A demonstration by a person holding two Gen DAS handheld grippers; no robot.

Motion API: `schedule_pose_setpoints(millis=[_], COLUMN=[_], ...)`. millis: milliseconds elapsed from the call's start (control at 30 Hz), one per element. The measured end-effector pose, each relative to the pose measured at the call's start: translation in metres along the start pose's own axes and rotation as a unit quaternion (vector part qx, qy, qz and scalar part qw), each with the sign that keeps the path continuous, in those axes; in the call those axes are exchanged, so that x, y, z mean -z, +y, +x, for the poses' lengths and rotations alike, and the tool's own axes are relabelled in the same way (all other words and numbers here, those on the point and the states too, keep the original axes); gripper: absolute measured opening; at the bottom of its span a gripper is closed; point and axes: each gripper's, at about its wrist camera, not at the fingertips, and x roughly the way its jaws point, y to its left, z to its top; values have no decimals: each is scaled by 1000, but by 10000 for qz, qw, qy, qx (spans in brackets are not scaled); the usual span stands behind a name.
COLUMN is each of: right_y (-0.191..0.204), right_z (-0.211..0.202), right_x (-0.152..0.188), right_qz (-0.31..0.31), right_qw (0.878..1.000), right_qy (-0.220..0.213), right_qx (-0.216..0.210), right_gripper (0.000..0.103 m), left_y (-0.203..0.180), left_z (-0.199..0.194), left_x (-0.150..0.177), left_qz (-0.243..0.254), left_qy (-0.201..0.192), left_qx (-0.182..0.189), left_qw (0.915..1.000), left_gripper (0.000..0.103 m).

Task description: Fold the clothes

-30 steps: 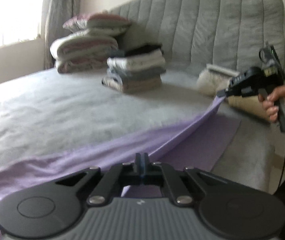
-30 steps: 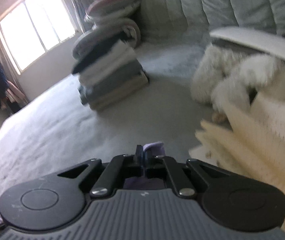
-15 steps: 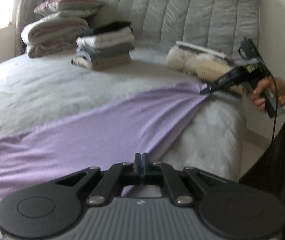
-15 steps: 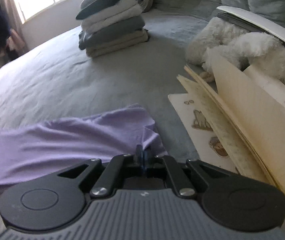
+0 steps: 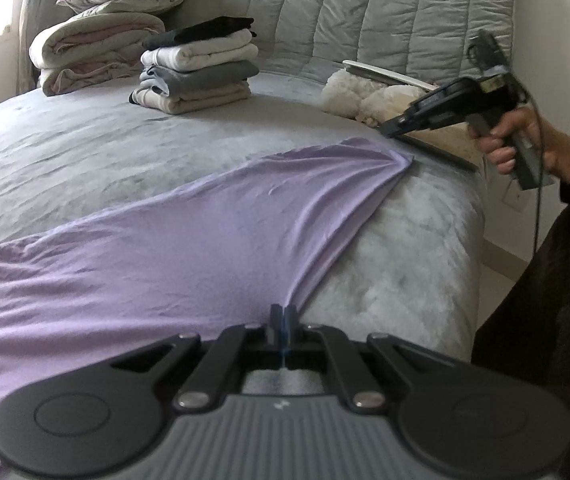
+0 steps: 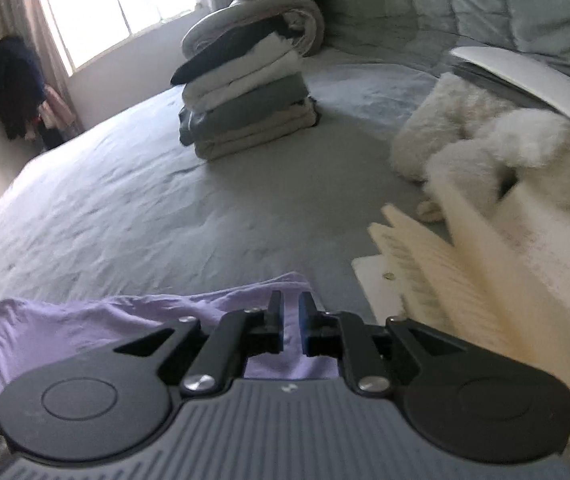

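A lilac garment (image 5: 173, 248) lies spread flat across the grey bed. My left gripper (image 5: 283, 312) is shut on its near edge, where the cloth bunches into the fingers. In the left wrist view my right gripper (image 5: 385, 129) hovers just above and past the garment's far corner (image 5: 399, 160), held by a hand (image 5: 525, 140). In the right wrist view the right gripper (image 6: 291, 304) stands slightly open above the lilac cloth (image 6: 125, 320), with nothing between its fingers.
A stack of folded clothes (image 5: 195, 68) and rolled bedding with a pillow (image 5: 97, 40) sit near the padded headboard (image 5: 365, 12). A white plush toy (image 6: 485, 144) and an open book (image 6: 465, 276) lie beside the right gripper. The bed edge (image 5: 465, 240) drops off at right.
The garment went from stretched in the air to lying flat on the bed. The right gripper opened, let go of the far corner and lifted slightly. The left gripper stays shut.
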Motion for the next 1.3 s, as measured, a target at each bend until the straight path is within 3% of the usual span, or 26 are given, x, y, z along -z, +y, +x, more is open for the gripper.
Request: schedule_pose_setpoints(millis=[67,100,133,267,300,400,567,767,833,900,967,1000,1033,1133,1300], right_y=[1,2,4,8,9,14,21,18,22,25,31,34,39,58,101], right_z=[5,10,15,31,32,36,24,43,41,35,32,30,28,24,27], right_x=[-2,-2,-2,-2,-1,3,3,6,4,0,-4,-7,-9,-13,-14], right_qz=[-112,-217,-321,-638,-686,-937,-1132,-1296,-1317,-1290,-1223,-1168,-1151,-1214,-1516], right_qw=[9999,9997,9994,9976,9974,9954,9901,9877,9871,9873,9886,9895,9900,9898,9860], right_qy=[-29,-32,-36,-22,-7,-8,-588,-291,-323,-401,-487,-531,-583,-685,-700], right_qx=[27,81,135,258,229,221,583,823,849,840,737,661,571,304,-15], right_gripper=[21,37,43,43,41,5,4,6,15,16,26,41,45,45,45], left_y=[0,0,0,2,3,3,4,6,6,7,11,14,16,23,37], left_z=[0,0,0,0,0,1,1,1,0,-2,-6,-9,-13,-24,-42], left_x=[1,1,2,3,3,3,3,5,5,5,4,3,4,5,10], left_qz=[-5,-8,-12,-42,-47,-47,-90,-185,-235,-309,-483,-598,-676,-909,-1250], left_qy=[-10,-16,-22,-40,-40,-37,-19,-22,-49,-63,-89,-115,-172,-303,-519], left_qx=[-1,8,18,71,85,127,192,249,244,279,357,395,363,191,-464], left_qw=[10000,10000,10000,10000,9999,9999,9998,9995,9994,9991,9982,9974,9969,9952,9897], left_gripper=[0,0,0,0,0,0,0,0,1,4,14,25,34,39,39])
